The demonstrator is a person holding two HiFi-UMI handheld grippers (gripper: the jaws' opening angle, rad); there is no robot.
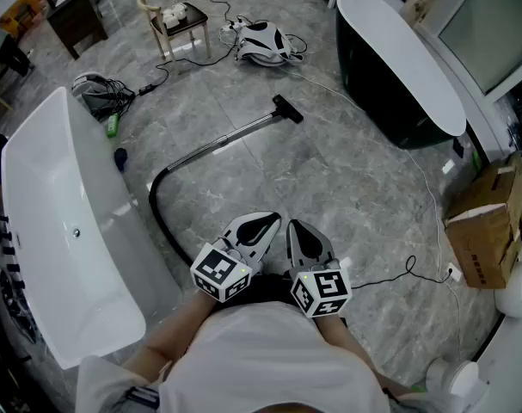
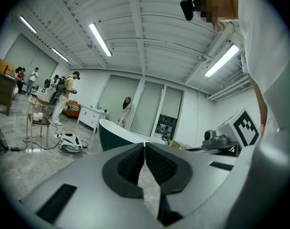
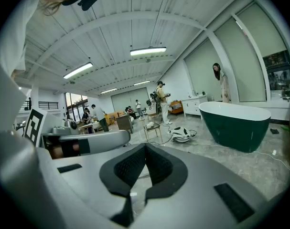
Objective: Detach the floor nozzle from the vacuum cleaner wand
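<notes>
While the person held both tools close against the torso, the left claw (image 1: 265,224) and the right claw (image 1: 297,231) sat side by side over the grey stone floor (image 1: 329,170). Each was clenched, its two dark pads meeting tip to tip with nothing between them. Two marker cubes showed, one behind each claw.

Just beyond the left claw, one black hose (image 1: 162,192) curved away across the floor and ran into one metal wand (image 1: 235,133). At the wand's far end lay the one black floor nozzle (image 1: 287,108), flat on the floor and joined to the wand, well apart from both claws.

Two bathtubs flanked this stretch. One was a white bathtub (image 1: 37,231) at the left. The other was a dark-sided bathtub (image 1: 389,101) at the right. One green bottle (image 1: 112,126) lay beside the white one. One cardboard box (image 1: 488,222) stood at the right edge, near a thin white cable (image 1: 428,196) trailing over the floor.

Farther off rested one white-and-black vacuum cleaner body (image 1: 262,43) among loose cords, with one small wooden side table (image 1: 181,20) near it and one dark cabinet (image 1: 76,20) beyond. At the far wall one person (image 3: 223,82) stood by the windows, another (image 3: 161,101) stood near the side table, and more people behind them were too small to count.
</notes>
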